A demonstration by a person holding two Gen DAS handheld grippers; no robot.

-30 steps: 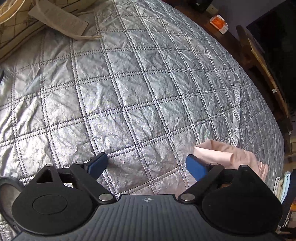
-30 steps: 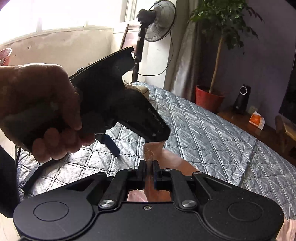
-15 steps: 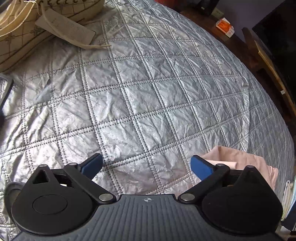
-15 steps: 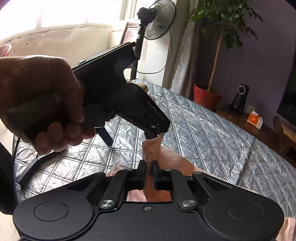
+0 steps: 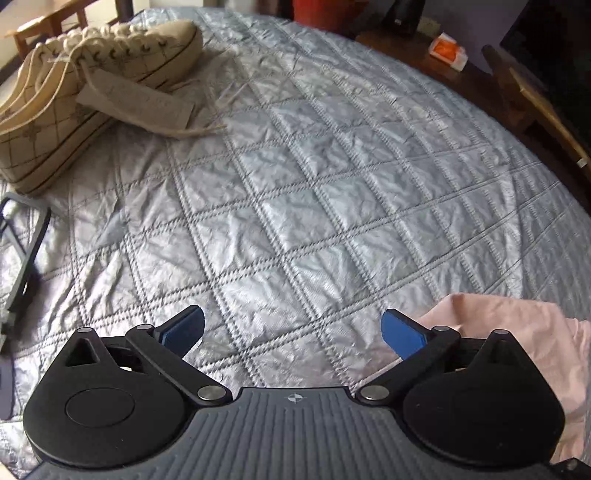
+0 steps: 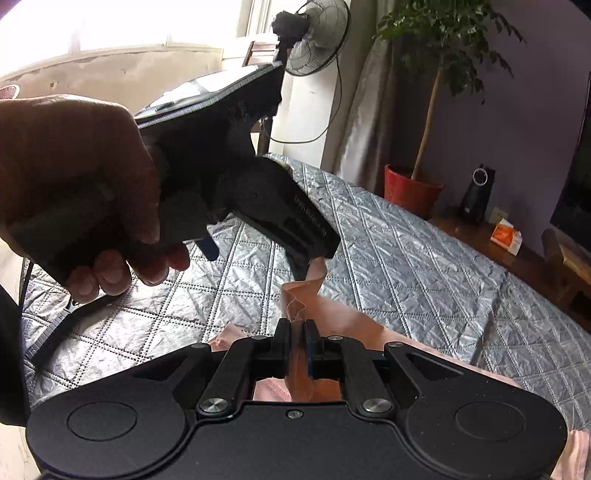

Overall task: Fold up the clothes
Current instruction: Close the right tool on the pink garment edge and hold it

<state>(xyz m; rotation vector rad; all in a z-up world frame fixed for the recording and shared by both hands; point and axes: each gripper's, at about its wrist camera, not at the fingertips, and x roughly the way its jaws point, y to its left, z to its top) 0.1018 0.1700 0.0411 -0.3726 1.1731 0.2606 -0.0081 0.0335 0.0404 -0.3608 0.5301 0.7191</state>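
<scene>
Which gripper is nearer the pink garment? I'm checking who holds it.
Right. The right gripper is shut on the pink garment; the left gripper hangs open beside it, over the quilt.

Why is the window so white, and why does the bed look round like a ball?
Right wrist view: daylight floods the window until it washes out to white, leaving the hand in front dark. Left wrist view: the fisheye lens bends the straight stitching of the grey quilt into curves, so the bed bulges; the shoes near the edge look stretched too.
</scene>
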